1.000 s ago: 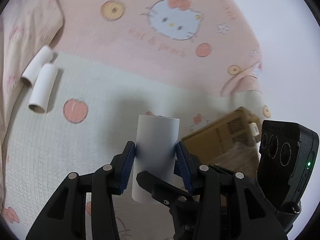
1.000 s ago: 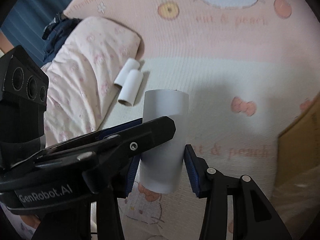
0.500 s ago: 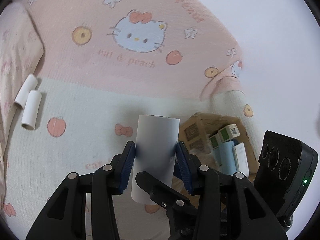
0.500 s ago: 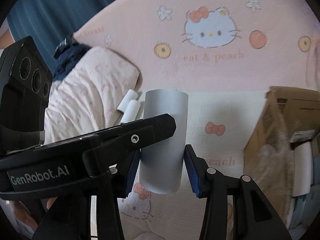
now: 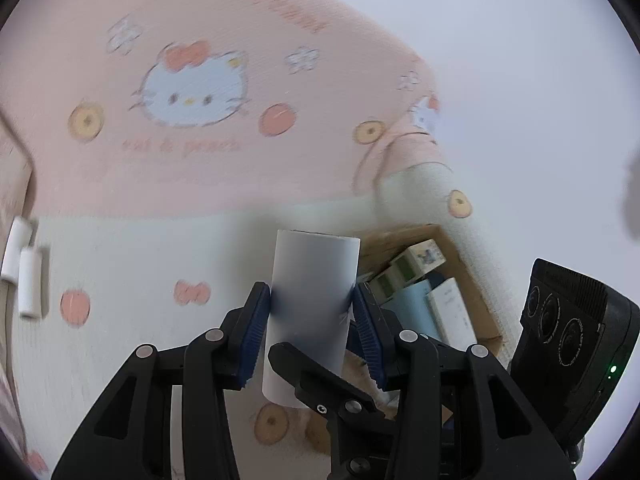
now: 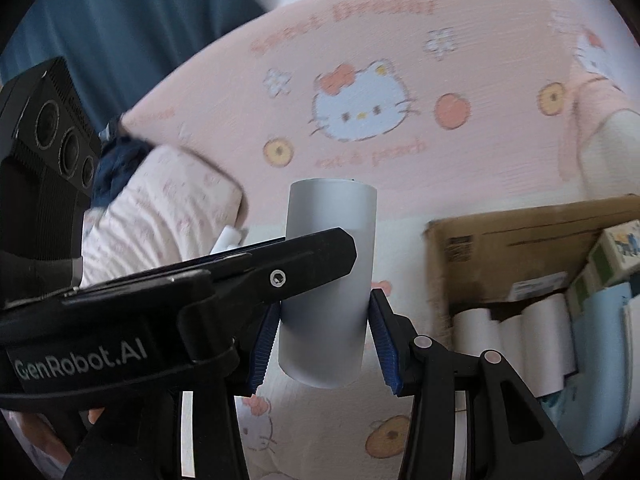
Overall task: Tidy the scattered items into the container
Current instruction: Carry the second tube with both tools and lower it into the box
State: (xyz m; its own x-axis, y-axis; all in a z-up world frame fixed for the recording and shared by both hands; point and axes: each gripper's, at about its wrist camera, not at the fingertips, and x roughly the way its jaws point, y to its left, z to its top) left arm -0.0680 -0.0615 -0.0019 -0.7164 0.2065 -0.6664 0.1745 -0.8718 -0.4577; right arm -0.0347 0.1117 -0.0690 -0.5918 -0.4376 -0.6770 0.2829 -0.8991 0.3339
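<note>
Two white paper tubes are in transit, one per gripper. The left gripper (image 5: 310, 328) has its blue fingers (image 5: 256, 332) pressed against both sides of an upright tube (image 5: 314, 300); gripping near mid-height likely keeps the hollow wall from buckling and the tube from tipping. The right gripper (image 6: 324, 340) clamps a second upright tube (image 6: 330, 280) in the same manner.

The landmark is the cardboard box (image 6: 500, 248), the task's container, resting on the cartoon-print bed cover (image 5: 180, 248). Both held tubes hang above the cover just beside the box's open side, not yet over it. Inside the box, a row of white tubes (image 6: 516, 344) stands packed together, with small cartons (image 5: 416, 264) behind. Carrying the tubes upright probably suits dropping them into that row.

Two further tubes (image 5: 24, 276) lie well away from the box, near the pillow (image 6: 160, 216).
</note>
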